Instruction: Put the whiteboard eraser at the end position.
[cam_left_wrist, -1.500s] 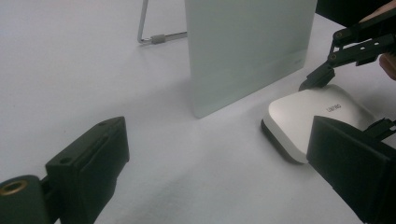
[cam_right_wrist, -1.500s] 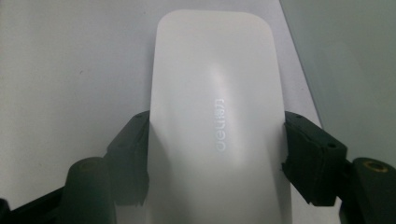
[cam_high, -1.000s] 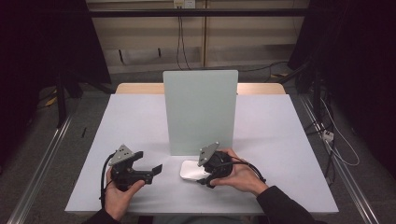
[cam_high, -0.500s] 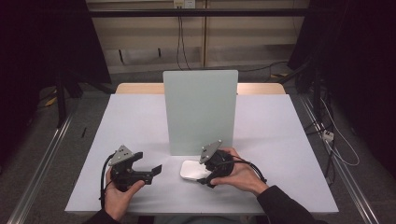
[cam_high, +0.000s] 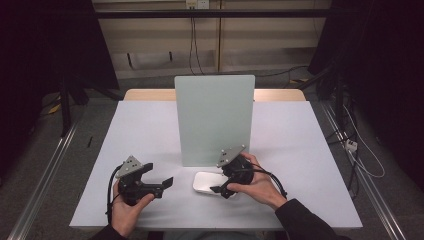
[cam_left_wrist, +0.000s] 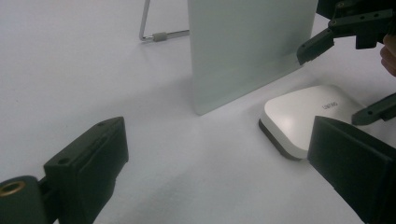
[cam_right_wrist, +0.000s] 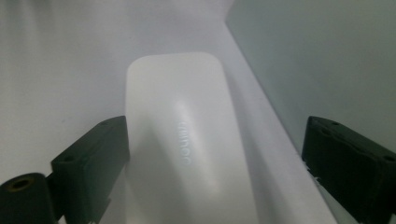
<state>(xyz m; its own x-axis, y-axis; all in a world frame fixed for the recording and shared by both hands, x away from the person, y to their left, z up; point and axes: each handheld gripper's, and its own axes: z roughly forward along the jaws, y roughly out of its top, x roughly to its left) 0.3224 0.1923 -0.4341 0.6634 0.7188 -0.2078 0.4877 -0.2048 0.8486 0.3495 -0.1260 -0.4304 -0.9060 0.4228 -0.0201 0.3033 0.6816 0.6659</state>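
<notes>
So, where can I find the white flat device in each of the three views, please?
High view: the white device lies low in the centre, beside the right gripper.
Left gripper view: it is at the right, past the panel's corner.
Right gripper view: it runs up the middle between the open jaws, apart from both.
Shared landmark: the upright pale green panel, standing just behind the device.
</notes>
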